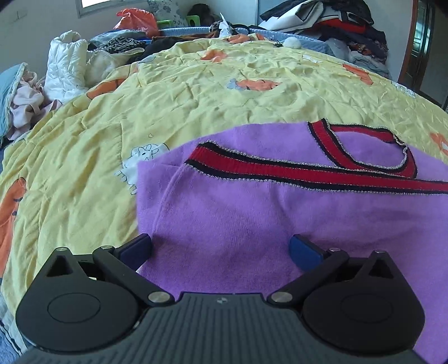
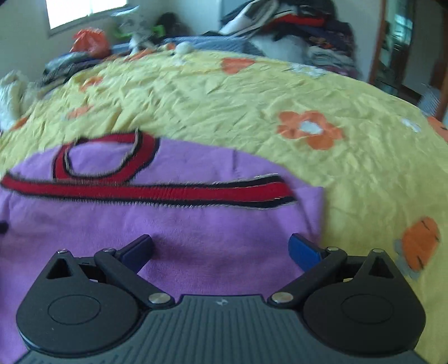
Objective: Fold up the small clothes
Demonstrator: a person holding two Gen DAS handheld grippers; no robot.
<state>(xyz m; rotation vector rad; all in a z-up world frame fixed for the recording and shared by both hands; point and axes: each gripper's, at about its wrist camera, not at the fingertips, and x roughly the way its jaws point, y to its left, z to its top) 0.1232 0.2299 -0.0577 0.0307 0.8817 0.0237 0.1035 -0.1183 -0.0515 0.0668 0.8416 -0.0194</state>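
Note:
A small purple knitted top (image 1: 252, 218) with red and black trim (image 1: 308, 172) lies folded on the yellow bed cover (image 1: 196, 98). Its red neckline loop (image 1: 372, 151) sits at the far side. My left gripper (image 1: 221, 250) hovers open over the near left part of the top, nothing between its blue fingers (image 1: 303, 252). In the right wrist view the same top (image 2: 168, 224) shows with its trim band (image 2: 154, 191). My right gripper (image 2: 221, 250) stands open over the top's near right part, close to its right edge.
The yellow cover (image 2: 280, 98) with orange flower prints spreads all around. Piles of clothes (image 1: 336, 22) sit at the bed's far side, a white padded garment (image 1: 67, 64) and pink cloth at the far left. A wooden door frame (image 1: 411, 42) stands at right.

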